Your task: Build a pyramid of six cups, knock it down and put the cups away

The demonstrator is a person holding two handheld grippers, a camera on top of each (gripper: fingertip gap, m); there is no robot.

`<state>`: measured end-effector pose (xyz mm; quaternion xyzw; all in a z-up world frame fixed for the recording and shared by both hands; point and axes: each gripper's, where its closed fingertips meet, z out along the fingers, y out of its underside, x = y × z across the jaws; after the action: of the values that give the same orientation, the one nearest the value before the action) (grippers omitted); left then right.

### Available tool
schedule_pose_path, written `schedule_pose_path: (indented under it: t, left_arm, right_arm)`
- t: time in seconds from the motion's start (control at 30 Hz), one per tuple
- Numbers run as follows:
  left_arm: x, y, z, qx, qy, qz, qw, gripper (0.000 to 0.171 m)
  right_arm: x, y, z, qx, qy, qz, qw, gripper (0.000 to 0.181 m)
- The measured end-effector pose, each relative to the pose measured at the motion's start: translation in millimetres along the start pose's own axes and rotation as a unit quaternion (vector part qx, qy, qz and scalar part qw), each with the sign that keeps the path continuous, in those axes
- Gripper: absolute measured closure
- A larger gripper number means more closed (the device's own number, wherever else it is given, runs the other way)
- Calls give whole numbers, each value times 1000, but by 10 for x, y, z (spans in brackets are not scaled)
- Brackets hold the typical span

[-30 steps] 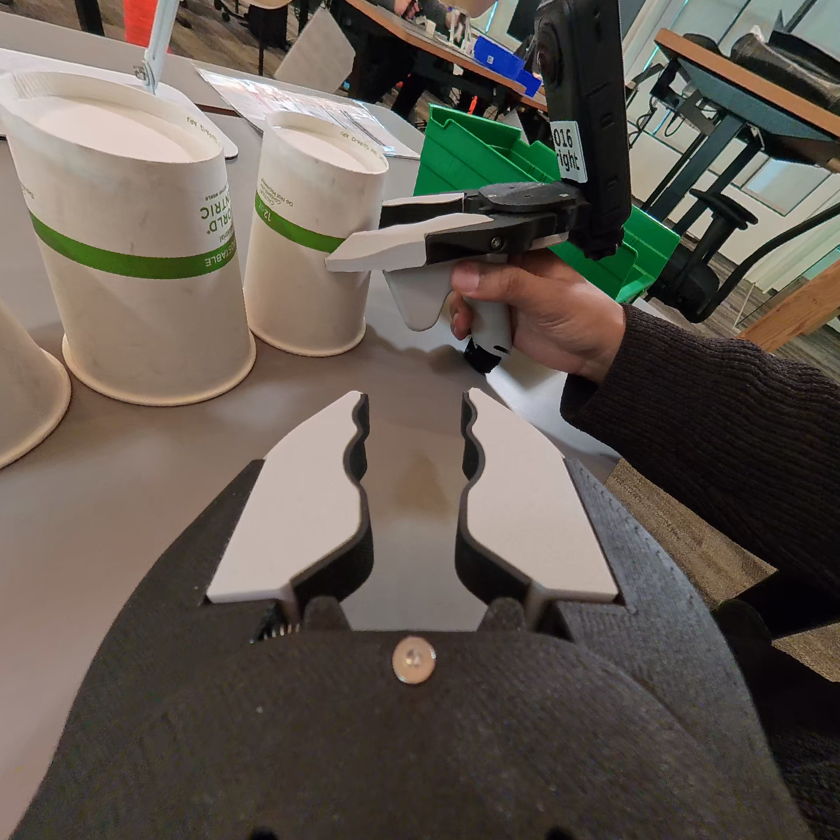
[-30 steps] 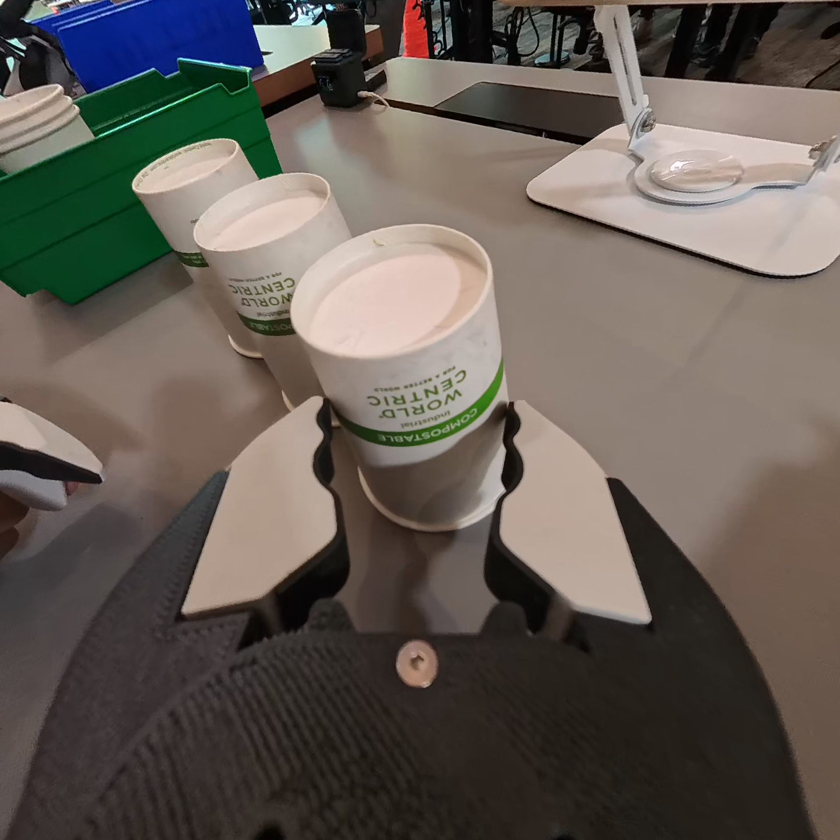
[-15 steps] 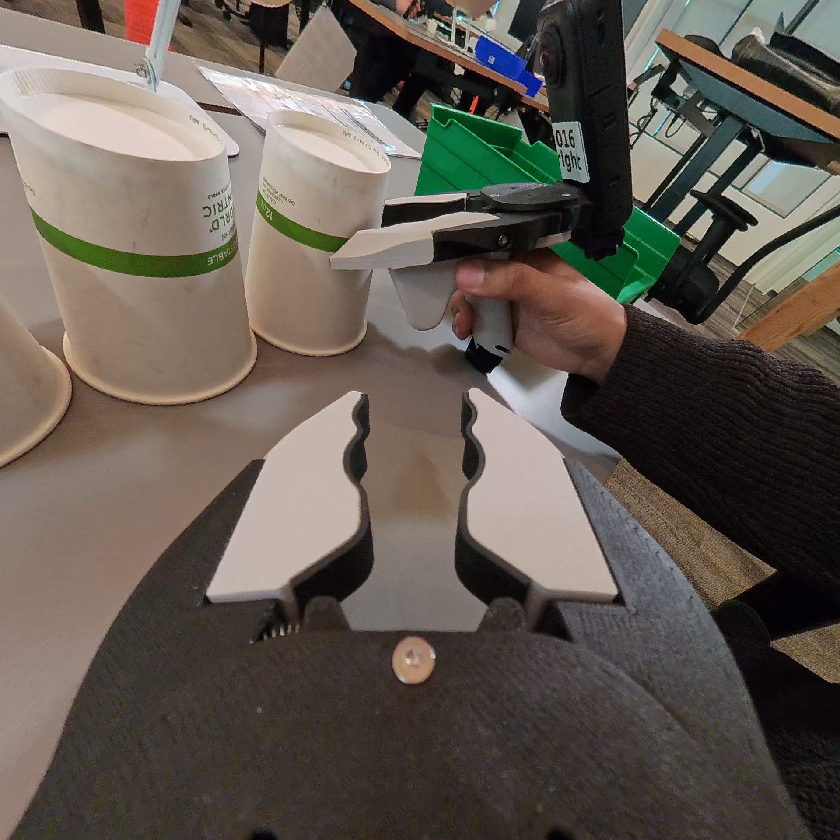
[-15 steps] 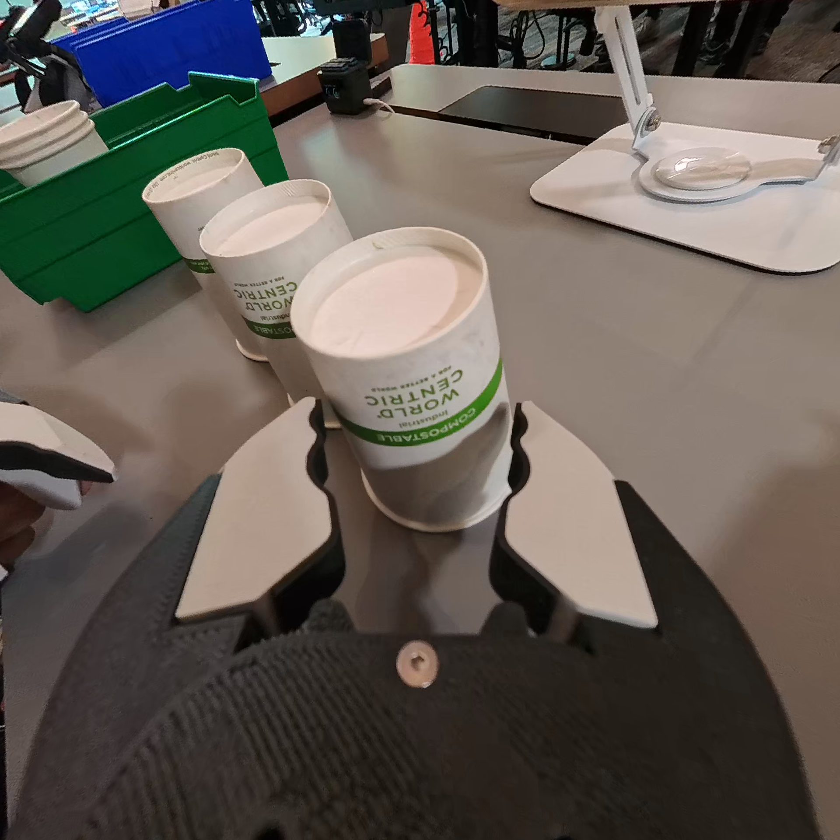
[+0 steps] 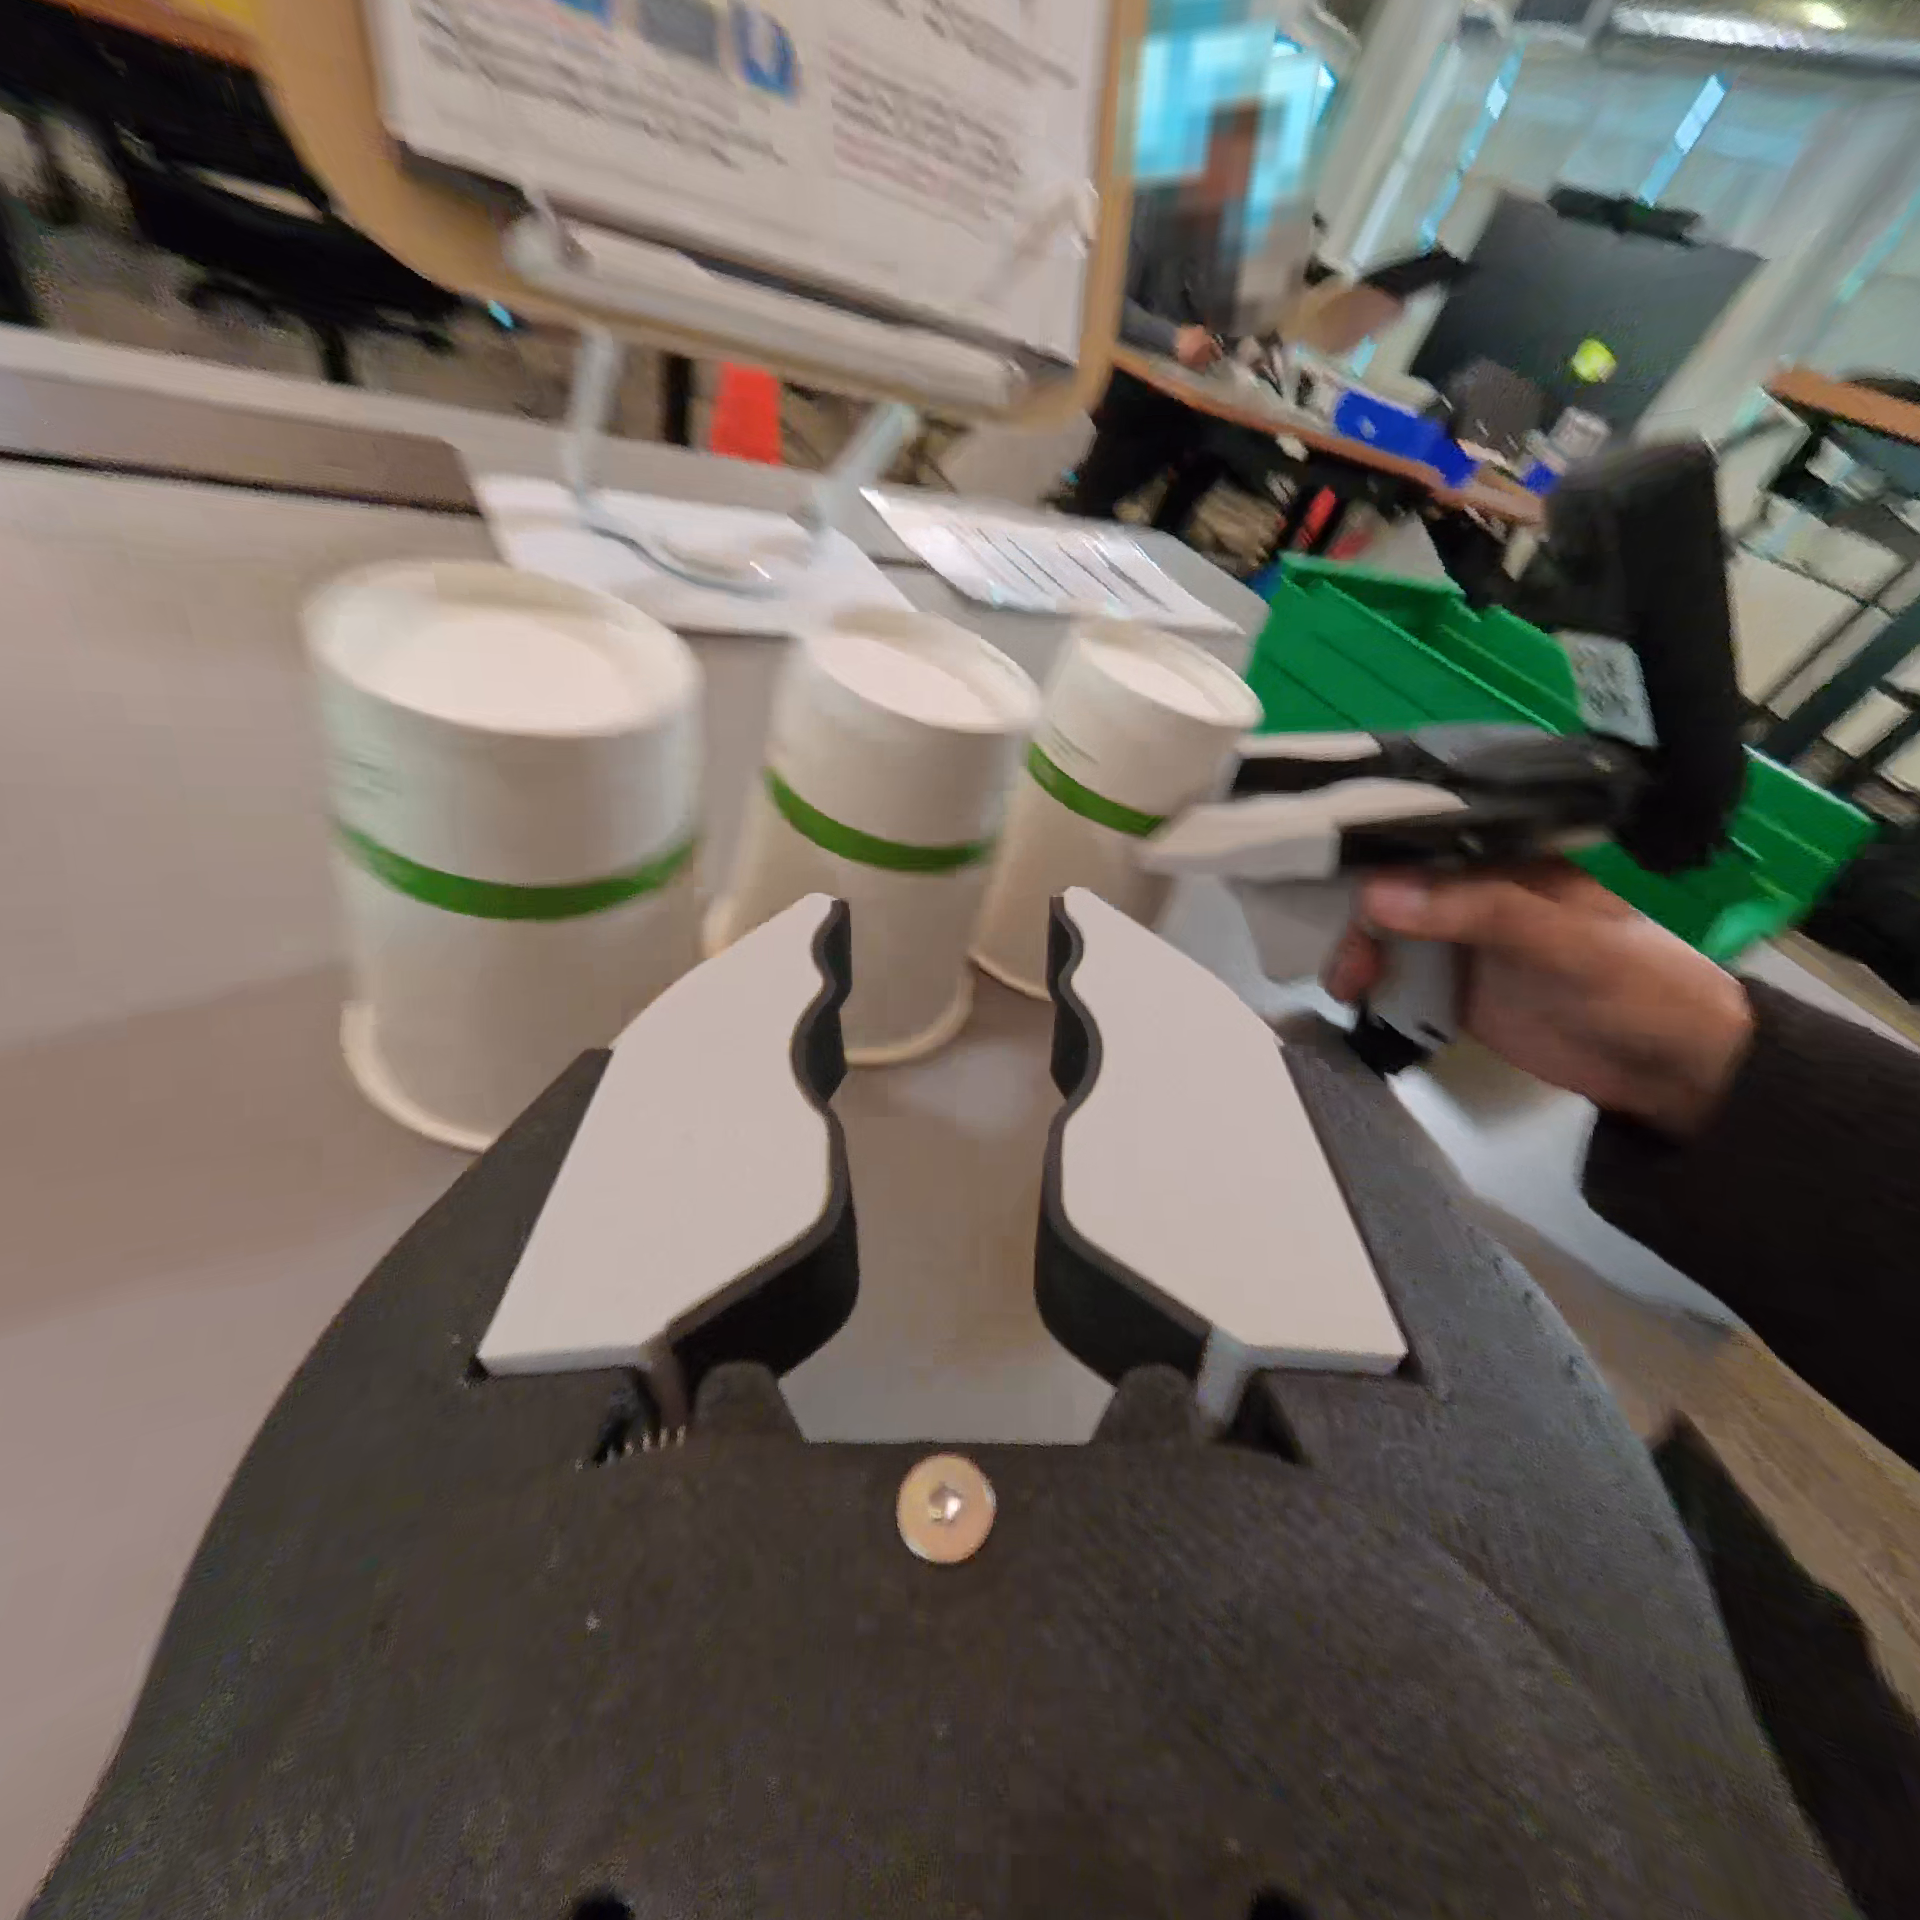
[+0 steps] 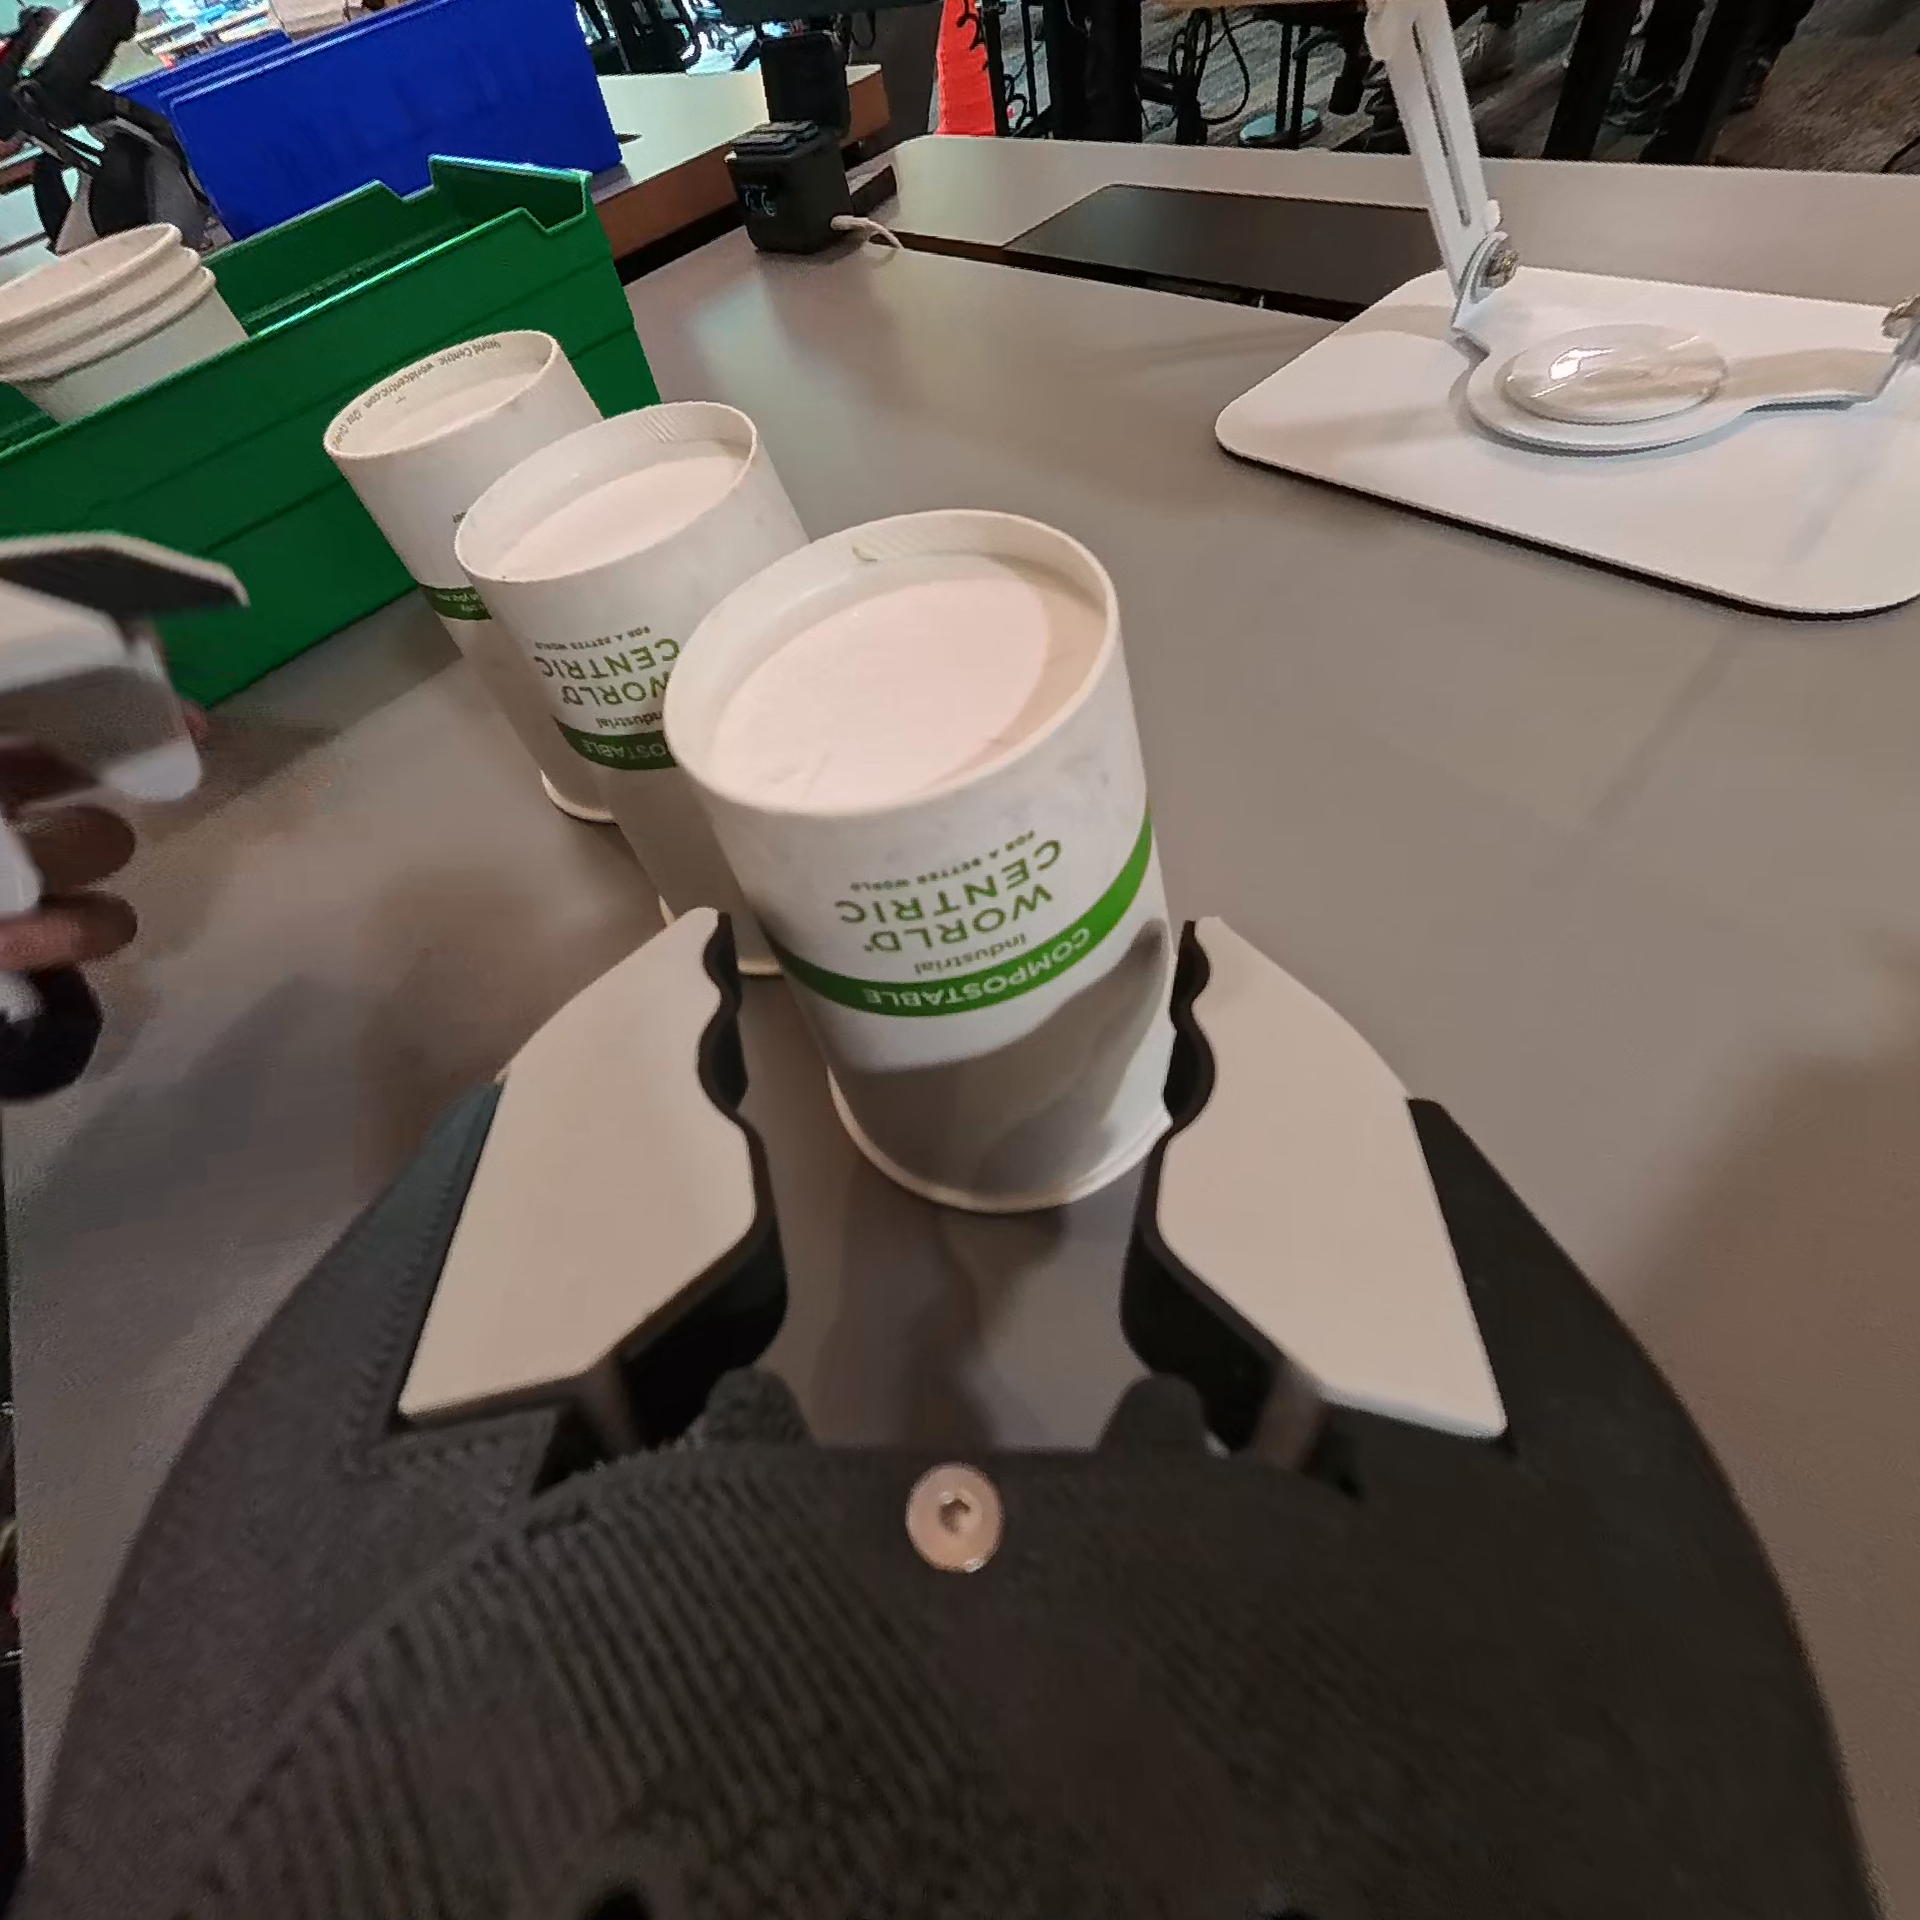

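At centre frame, our right gripper [image 6: 951, 935] spreads around the nearest upturned paper cup [image 6: 925, 831], one finger [image 6: 1320, 1195] touching. We should centre it before squeezing gently. Our left gripper [image 5: 945, 914] hangs spread, empty, near the middle cup [image 5: 883, 821].

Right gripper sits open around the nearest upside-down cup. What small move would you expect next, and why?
Probably closing the right gripper on the nearest cup. Its fingers already flank the cup's lower wall with small gaps each side, and the cup stands inverted on the grey table, so squeezing looks like the natural next move.
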<state>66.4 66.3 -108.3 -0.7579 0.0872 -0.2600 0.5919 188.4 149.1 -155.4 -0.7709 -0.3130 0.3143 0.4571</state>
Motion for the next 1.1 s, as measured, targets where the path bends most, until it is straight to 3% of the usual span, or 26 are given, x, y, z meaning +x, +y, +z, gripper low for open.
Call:
schedule_pose_path:
  t: [0.1, 0.23, 0.33, 0.73, 1.1]
  left_arm:
    - [-400, -244, -94, 50, -56, 18, 997, 138]
    - [-822, -301, -146, 48, -115, 63, 990, 138]
    - [-991, -291, -152, 41, -129, 54, 989, 138]
    - [-1344, -188, -141, 9, -170, 0, 985, 165]
    - [-1251, -177, -38, 5, -146, 10, 989, 170]
  right_arm:
    - [1, 3, 3, -1, 0, 1, 1000, 100]
    - [3, 4, 5, -2, 0, 1, 1000, 100]
    - [4, 3, 4, -1, 1, 1, 1000, 100]
    - [-3, -2, -7, 2, 3, -2, 1000, 103]
    - [-31, 20, -22, 1, 2, 2, 1000, 105]
